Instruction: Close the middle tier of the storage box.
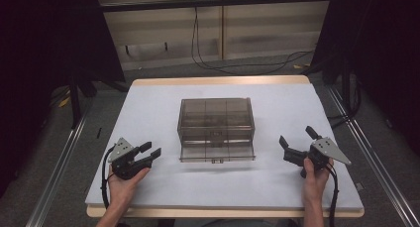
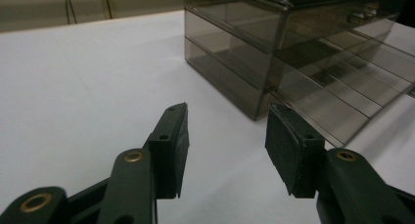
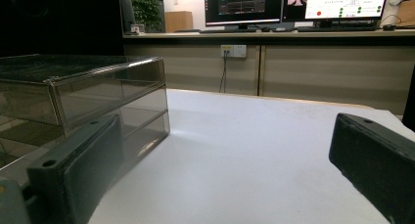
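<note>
A smoky transparent drawer cabinet [image 1: 216,129] stands in the middle of the white table [image 1: 148,108]; its lowest drawer looks pulled slightly forward. My left gripper [image 1: 150,154] rests at the front left, held by a hand, jaws parted with nothing between them, pointing toward the cabinet's left front corner [image 2: 259,111]. At the front right my right gripper [image 1: 297,136] is held off the cabinet's right side [image 3: 98,106], its jaws wide apart and empty. In the left gripper view the fingertips [image 2: 171,136] frame bare tabletop.
The table's front edge lies just behind both hands. A desk with monitors [image 3: 293,4] stands beyond the table's far side. Cables [image 1: 237,63] run over the floor behind, and dark stands flank the table at both sides.
</note>
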### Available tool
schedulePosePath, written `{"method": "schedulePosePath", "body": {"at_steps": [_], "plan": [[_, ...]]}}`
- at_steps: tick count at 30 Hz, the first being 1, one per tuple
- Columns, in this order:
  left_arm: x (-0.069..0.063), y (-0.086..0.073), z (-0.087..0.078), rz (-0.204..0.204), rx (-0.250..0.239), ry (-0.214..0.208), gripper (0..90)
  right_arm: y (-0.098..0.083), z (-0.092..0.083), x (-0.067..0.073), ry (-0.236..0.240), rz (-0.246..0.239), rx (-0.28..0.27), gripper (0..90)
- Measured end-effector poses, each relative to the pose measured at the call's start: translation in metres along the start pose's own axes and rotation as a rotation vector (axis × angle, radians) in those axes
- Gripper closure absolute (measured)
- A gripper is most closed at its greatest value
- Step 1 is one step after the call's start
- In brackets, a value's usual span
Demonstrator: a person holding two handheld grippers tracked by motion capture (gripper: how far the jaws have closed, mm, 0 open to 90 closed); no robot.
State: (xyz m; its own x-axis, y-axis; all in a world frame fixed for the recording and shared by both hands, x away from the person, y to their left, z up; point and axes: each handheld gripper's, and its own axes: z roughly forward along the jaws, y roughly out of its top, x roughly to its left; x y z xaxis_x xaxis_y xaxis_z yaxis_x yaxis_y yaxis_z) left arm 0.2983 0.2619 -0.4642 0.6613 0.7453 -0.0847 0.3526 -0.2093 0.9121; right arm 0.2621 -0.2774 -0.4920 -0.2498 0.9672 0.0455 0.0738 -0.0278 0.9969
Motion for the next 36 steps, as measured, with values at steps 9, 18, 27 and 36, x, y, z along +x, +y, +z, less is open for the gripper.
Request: {"method": "schedulePosePath", "body": {"at_steps": [9,18,27,36], "plan": [[-0.003,0.004,-0.008,-0.027,0.055,-0.089,70.1,0.000,0.000,0.000,-0.002,0.000,-0.003,0.0],[-0.018,0.008,-0.011,0.032,0.080,-0.154,90.0,0.000,0.000,0.000,0.000,0.000,0.000,0.0],[-0.028,0.009,-0.011,0.090,0.098,-0.213,90.0,0.000,0.000,0.000,-0.003,0.000,-0.003,0.0],[-0.036,0.010,-0.010,0.092,0.090,-0.241,90.0,0.000,0.000,0.000,-0.002,-0.001,-0.003,0.0]]}}
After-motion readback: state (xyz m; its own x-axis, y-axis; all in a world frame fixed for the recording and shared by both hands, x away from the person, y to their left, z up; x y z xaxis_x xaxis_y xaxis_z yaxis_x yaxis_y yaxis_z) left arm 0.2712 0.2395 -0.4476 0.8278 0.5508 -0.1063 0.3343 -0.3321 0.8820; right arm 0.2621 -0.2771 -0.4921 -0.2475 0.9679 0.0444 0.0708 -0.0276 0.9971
